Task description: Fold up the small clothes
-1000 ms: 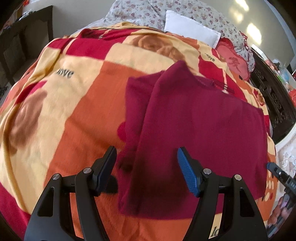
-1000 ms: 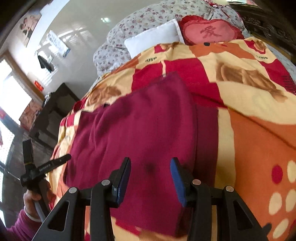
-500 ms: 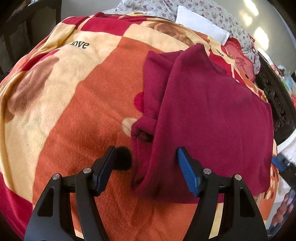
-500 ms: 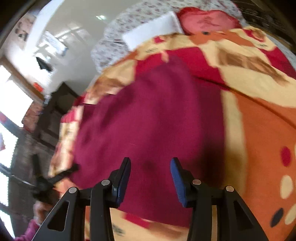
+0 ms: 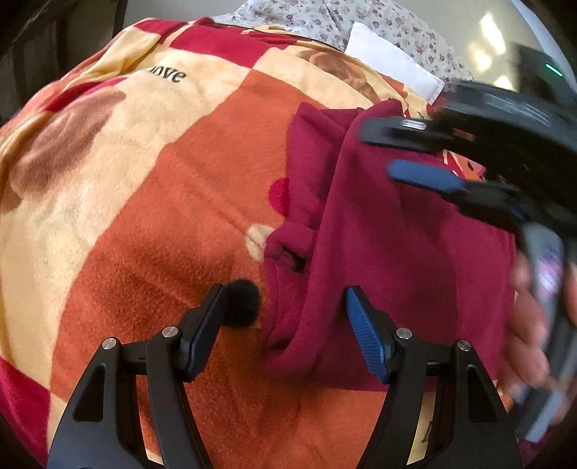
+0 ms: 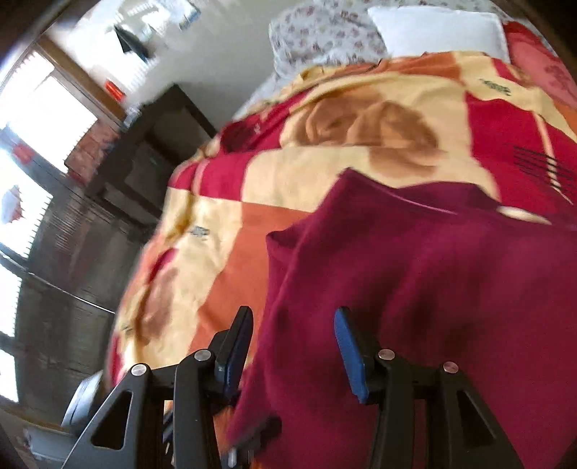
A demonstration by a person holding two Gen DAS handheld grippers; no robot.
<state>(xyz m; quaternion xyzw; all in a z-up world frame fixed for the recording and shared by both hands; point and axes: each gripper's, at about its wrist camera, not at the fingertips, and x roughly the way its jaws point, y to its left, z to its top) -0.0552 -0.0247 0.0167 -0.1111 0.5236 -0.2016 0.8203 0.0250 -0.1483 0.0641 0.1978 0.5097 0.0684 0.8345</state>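
- The maroon garment lies on the bed, right of centre in the left wrist view, its long left edge folded over on itself with a rumpled sleeve bunched at that fold.
- Under it spreads a fleece blanket in orange, cream and red blocks, printed with a small dark word near the upper left of the frame.
- The left tongs stand wide at the bottom of that view, one finger over bare blanket, the blue-padded one over the garment; the folded edge lies in line between them, but the pads press on nothing.
- The right tongs reach in from the upper right, blurred, above the garment's far end, the jaws part-way apart with nothing seen between them.
- A hand, also blurred, fills the right edge and hides the garment's right border.
- In the right wrist view the right tongs straddle the garment's left edge at bottom centre; whether they touch the cloth I cannot tell.
- A white pillow and a flowered quilt sit at the top of the frame, beyond the blanket.
- Dark wooden furniture and bright windows occupy the left of the right wrist view.
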